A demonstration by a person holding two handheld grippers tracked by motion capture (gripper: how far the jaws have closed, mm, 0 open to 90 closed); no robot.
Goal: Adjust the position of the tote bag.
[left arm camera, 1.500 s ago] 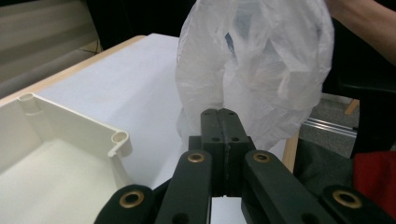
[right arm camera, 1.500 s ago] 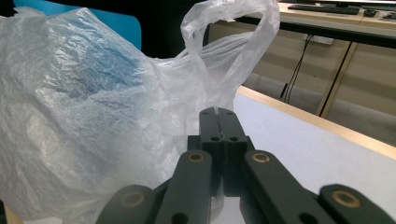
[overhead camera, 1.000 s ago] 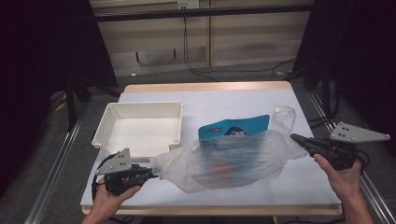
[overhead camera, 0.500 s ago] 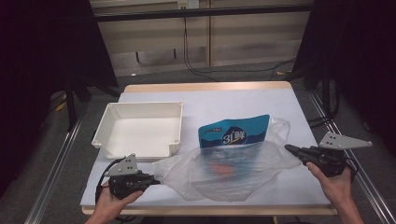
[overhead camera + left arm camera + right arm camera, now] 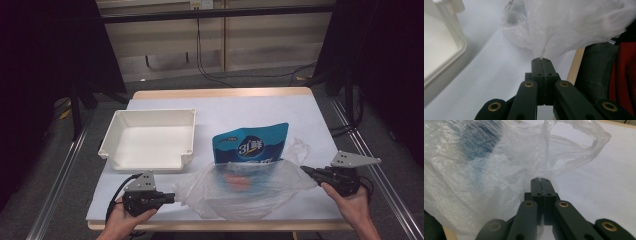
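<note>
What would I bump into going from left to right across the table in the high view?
Left claw → white tray → clear plastic bag → right claw. Both claws pinch the bag's ends.

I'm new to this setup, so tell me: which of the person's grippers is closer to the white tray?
The left. The left gripper sits just below the white tray, pinching the clear plastic bag. The right gripper grips the bag's opposite side, well right of the tray.
</note>
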